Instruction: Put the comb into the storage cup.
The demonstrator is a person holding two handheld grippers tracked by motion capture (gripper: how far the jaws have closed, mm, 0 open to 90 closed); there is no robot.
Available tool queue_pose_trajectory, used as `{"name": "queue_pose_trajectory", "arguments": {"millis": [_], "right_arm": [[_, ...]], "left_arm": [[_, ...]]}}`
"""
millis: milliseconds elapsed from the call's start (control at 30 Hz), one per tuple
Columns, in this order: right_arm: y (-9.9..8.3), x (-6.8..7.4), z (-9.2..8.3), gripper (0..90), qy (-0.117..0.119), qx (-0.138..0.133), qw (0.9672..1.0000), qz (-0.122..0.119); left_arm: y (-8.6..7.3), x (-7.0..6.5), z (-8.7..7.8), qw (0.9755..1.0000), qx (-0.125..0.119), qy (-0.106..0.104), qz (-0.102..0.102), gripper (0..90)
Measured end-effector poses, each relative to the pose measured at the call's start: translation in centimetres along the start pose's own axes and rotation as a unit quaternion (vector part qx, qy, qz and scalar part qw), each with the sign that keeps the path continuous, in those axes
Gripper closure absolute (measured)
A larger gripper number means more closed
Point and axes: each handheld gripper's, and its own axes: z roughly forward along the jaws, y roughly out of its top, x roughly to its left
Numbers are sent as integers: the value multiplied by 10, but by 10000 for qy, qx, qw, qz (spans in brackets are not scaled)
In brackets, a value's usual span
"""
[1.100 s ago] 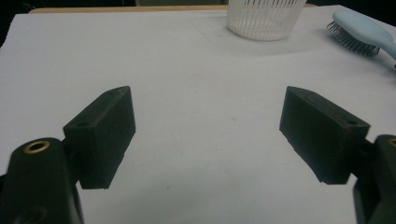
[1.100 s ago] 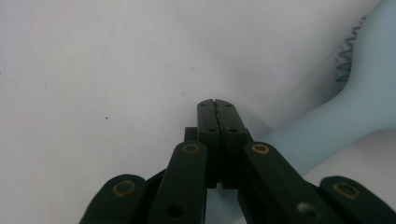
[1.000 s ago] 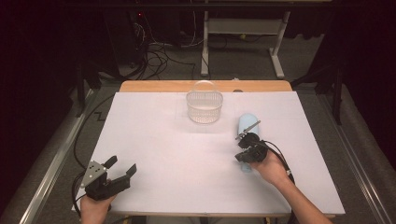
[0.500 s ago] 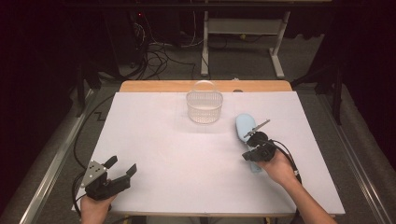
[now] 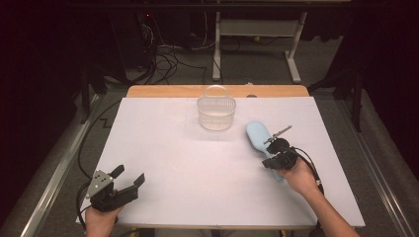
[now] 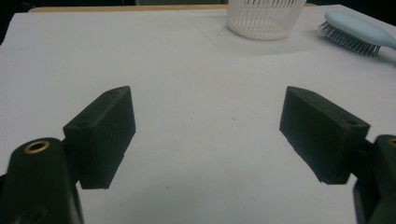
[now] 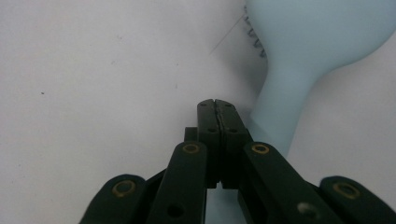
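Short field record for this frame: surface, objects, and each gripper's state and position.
surface: white table
basket: white slatted basket, upright, far centre of the table
hairbrush: light blue hairbrush, lying bristles down, right of the basket and apart from it
left gripper: left gripper, jaws open, nothing between them, near left corner
right gripper: right gripper, jaws shut together, above the hairbrush handle, not gripping it
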Motion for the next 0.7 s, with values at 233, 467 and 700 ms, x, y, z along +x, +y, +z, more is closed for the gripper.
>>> {"name": "queue_pose_trajectory", "arguments": {"millis": [233,467,700], "right_arm": [[-1,-5,-1,900,-108,-39,9999,58],[-1,-8,-2,900,-175,-67,9998,105],[-1,-14,-3,900,-283,-57,9994,183]], "left_arm": [[0,0,0,10000,-1,1,2,179],[0,0,0,10000,2,1,-3,179],[0,0,0,10000,0,0,-16,179]]}}
